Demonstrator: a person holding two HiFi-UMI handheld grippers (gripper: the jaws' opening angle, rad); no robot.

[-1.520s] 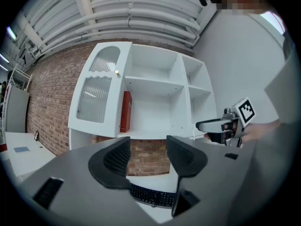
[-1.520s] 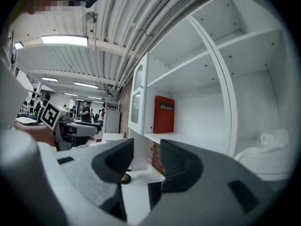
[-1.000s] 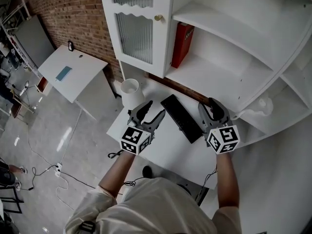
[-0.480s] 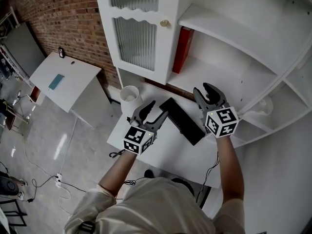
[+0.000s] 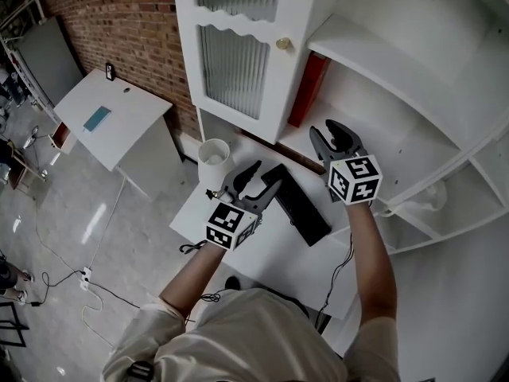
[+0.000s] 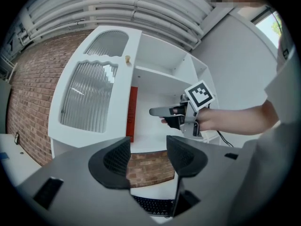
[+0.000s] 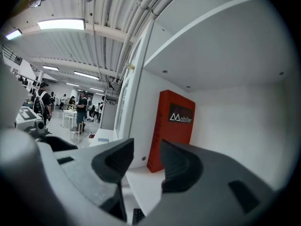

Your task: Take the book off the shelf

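Observation:
A red book stands upright at the left end of the lower shelf, against the cabinet's side wall. My right gripper is raised in front of that shelf, open and empty, a short way right of the book. In the right gripper view the book stands beyond the parted jaws. My left gripper hovers open over the white desk, holding nothing. The left gripper view looks past its own jaws at the book and the right gripper.
A black keyboard lies on the desk between the grippers. A white cup stands at the desk's far left corner. The cabinet's ribbed-glass door is left of the book. A brick wall and a slanted white table lie further left.
My right gripper has risen from the desk and moved forward to the shelf, nearer the book. The left gripper has drifted a little forward. Both stayed open.

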